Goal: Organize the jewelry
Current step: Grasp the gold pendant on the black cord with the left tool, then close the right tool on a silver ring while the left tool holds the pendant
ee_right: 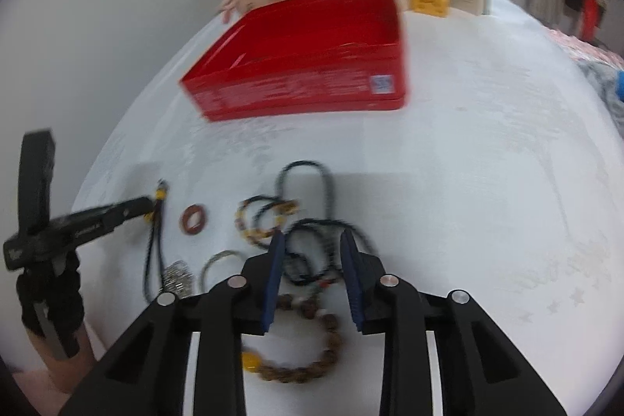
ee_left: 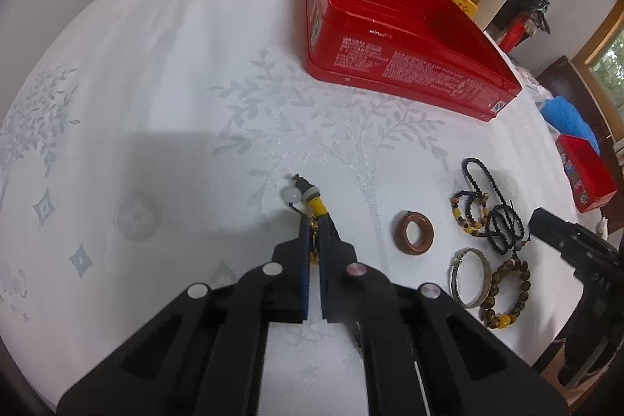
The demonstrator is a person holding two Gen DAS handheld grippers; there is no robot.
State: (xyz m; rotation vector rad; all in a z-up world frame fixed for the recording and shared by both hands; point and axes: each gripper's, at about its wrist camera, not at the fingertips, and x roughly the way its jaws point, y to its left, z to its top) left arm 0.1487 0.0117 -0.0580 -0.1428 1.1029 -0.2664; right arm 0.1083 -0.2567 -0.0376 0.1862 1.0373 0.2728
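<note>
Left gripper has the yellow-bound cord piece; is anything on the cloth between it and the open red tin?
Nothing visible. The left gripper is shut on the cord necklace, and only bare white tablecloth lies between it and the red tin. The brown ring and bracelets lie off to the right.

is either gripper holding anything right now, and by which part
The left gripper is shut on the black cord necklace, pinching its cord just below the yellow bead. The right gripper is open over the black cords, holding nothing.
</note>
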